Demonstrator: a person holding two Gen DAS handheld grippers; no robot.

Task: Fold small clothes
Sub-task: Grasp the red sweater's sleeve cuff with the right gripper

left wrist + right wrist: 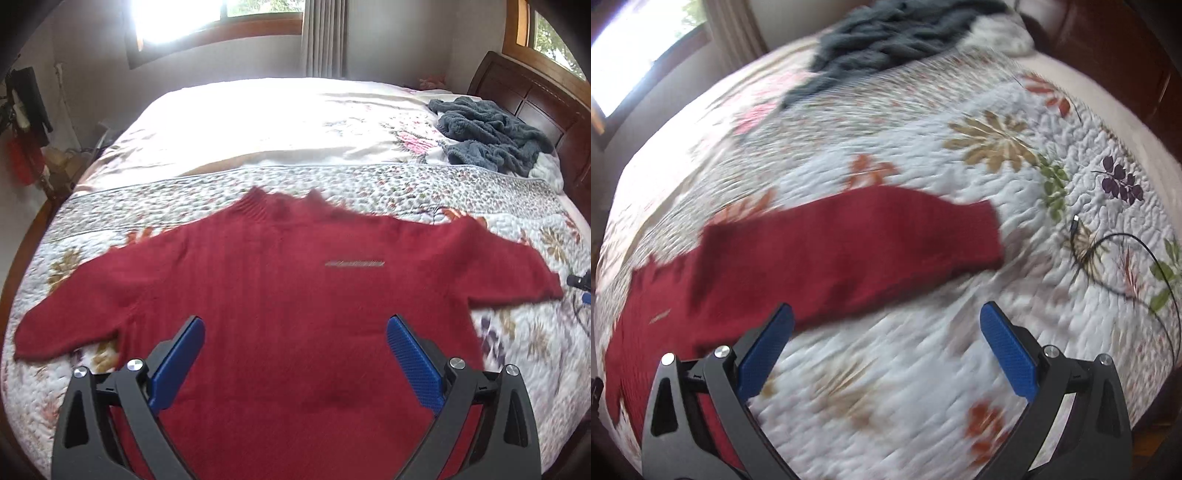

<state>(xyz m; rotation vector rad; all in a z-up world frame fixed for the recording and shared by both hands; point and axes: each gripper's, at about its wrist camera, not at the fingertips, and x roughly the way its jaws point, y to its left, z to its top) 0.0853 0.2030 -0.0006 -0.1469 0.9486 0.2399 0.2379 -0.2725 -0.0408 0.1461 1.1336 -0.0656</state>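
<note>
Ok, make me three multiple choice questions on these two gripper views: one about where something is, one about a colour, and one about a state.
1. Where does the grey knit heap lie?
A. on the floor
B. on the bed near the headboard
C. on the red sweater

2. What colour is the spread-out sweater?
A. red
B. green
C. white

3. How is the left gripper?
A. shut on a sleeve
B. open, holding nothing
C. out of view

Key: 1 B, it sits on the far corner of the bed beside the dark wood. 2 A, the knit is deep red. 3 B, its blue pads stand wide apart above the sweater.
</note>
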